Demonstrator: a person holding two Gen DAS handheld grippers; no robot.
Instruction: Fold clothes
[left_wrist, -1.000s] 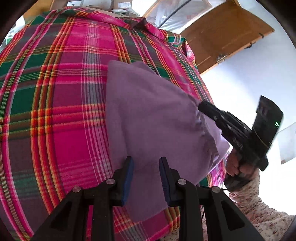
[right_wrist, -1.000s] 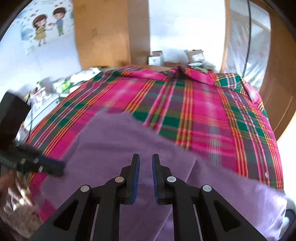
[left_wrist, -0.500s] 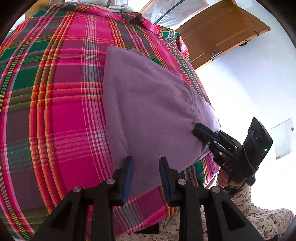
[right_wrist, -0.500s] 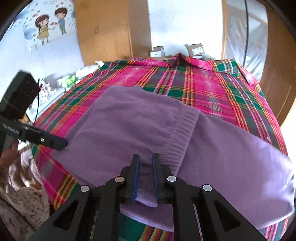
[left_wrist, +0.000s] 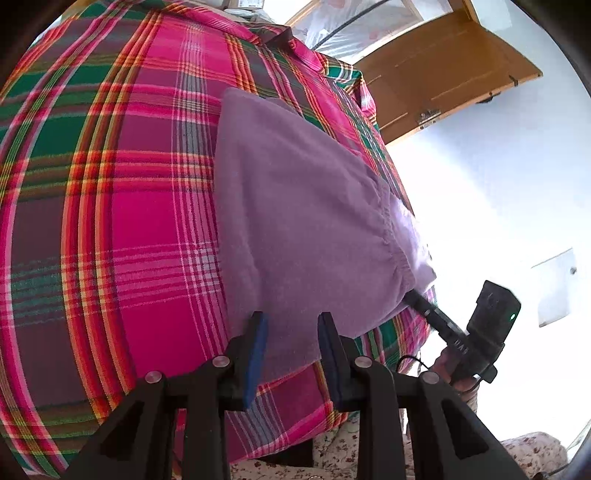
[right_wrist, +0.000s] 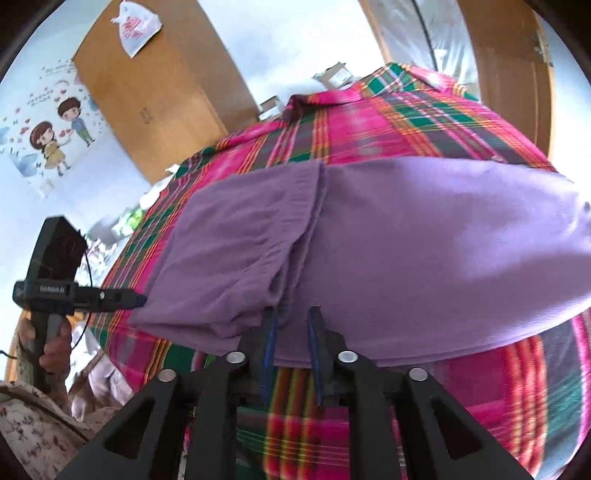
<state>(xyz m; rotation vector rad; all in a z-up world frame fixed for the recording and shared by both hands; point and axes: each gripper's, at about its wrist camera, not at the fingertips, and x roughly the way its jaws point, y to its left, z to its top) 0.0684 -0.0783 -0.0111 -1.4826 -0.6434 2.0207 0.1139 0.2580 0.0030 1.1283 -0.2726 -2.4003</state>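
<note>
A purple garment (left_wrist: 303, 221) lies folded on a bed with a pink, green and red plaid cover (left_wrist: 129, 221), near the bed's front edge. An elastic waistband runs along its right side. My left gripper (left_wrist: 291, 325) is open, its blue-padded fingers either side of the garment's near left corner. In the right wrist view the garment (right_wrist: 406, 251) has one layer folded over another. My right gripper (right_wrist: 291, 314) has a narrow gap with bunched cloth between the tips. From the left wrist view the right gripper (left_wrist: 412, 293) touches the waistband corner.
The plaid cover (right_wrist: 406, 122) stretches far beyond the garment. A wooden door (left_wrist: 443, 74) stands at the right, a wooden wardrobe (right_wrist: 159, 103) and cardboard boxes (right_wrist: 332, 74) beyond the bed. A hand (right_wrist: 51, 343) in a floral sleeve holds the left gripper (right_wrist: 110, 295).
The right gripper carried the purple layer across and laid it flat, then drew back to the near edge and tilted. The left gripper pulled back toward the front corner, staying open.
</note>
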